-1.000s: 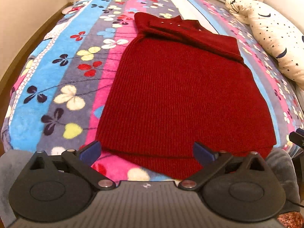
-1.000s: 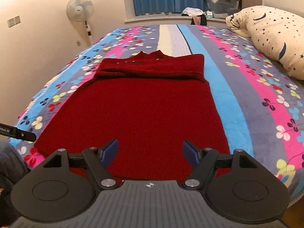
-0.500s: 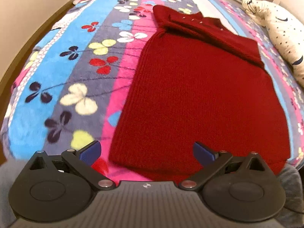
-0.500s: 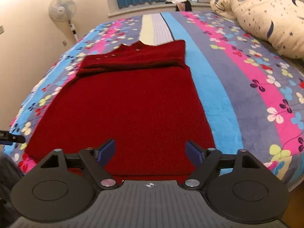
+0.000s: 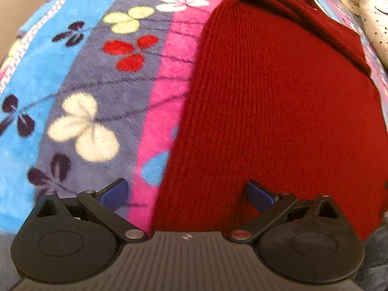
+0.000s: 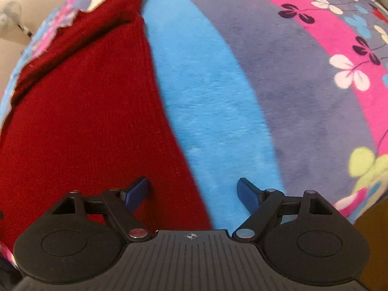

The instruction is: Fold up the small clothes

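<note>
A dark red knitted sweater (image 5: 278, 101) lies flat on the bed, its sleeves folded across the far end. My left gripper (image 5: 186, 195) is open and empty, low over the sweater's near left hem corner, straddling its left edge. My right gripper (image 6: 192, 194) is open and empty, low over the near right hem corner of the sweater (image 6: 80, 111), straddling its right edge. Neither gripper holds cloth.
The bed is covered by a fleece blanket (image 5: 80, 77) with blue, grey and pink stripes and flowers, also in the right wrist view (image 6: 278, 84). A white star-print pillow (image 5: 371, 12) lies at the far right. A fan (image 6: 9, 14) stands by the wall.
Both grippers have dropped low and moved forward toward the sweater's near hem. The left went to its left corner, the right to its right corner. Both stayed open.
</note>
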`<state>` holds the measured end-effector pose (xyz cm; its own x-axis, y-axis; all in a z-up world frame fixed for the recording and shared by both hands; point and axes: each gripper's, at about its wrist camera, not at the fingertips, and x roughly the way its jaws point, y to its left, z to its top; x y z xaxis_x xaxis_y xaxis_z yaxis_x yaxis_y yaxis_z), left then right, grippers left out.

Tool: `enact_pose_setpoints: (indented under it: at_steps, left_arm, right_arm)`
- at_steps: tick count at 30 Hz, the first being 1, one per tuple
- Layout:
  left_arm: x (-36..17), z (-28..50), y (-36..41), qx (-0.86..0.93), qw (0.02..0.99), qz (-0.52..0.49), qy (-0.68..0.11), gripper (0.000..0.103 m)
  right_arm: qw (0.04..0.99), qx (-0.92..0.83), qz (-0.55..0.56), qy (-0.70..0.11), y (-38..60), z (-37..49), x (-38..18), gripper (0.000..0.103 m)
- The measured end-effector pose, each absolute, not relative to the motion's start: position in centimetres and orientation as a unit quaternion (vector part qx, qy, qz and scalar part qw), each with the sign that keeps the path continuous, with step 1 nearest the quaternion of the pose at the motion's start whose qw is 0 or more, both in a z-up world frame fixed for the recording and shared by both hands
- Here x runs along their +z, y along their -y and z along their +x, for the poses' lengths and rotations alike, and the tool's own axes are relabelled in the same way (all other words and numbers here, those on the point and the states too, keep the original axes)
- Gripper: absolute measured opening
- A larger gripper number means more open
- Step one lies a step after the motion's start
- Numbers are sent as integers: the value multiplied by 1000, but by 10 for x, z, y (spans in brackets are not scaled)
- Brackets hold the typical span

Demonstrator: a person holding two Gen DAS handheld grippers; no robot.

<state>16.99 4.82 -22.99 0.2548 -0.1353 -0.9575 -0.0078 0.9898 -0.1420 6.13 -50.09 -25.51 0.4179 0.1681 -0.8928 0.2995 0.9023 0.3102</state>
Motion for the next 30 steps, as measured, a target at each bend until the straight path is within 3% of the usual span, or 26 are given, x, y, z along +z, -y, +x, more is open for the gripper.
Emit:
enact_pose_setpoints:
  at_steps: [1,2,3,4,5,17,30]
  left_arm:
    - [-230,167,-48,-44,787,-62,-612,102]
    - [-227,163,-46,-45,789,-60,-610,90]
    - [-224,160,-43,-38,794,-45,-604,70]
    - [-220,158,-41,-37,799,-33,-599,54]
    - [-214,158,-42,-48,801,-45,-596,12]
    - [-97,104,-35,-94,870,-63,-480,7]
    - [-91,-26,-52,-130,851,-100,-499,7]
  right_arm:
    - [813,-28,217,-540,496,58,-255,72]
    - [814,-27,215,-540,491,53,-255,62]
    - [813,-24,217,-539,487,48,-254,40]
    - [813,-22,224,-537,487,44,-253,26]
    - [810,-17,247,-531,489,39,-251,17]
    - [887,6,248,-390,473,-20,-111,12]
    - [875,-16,270,-401,482,-156,-83,9]
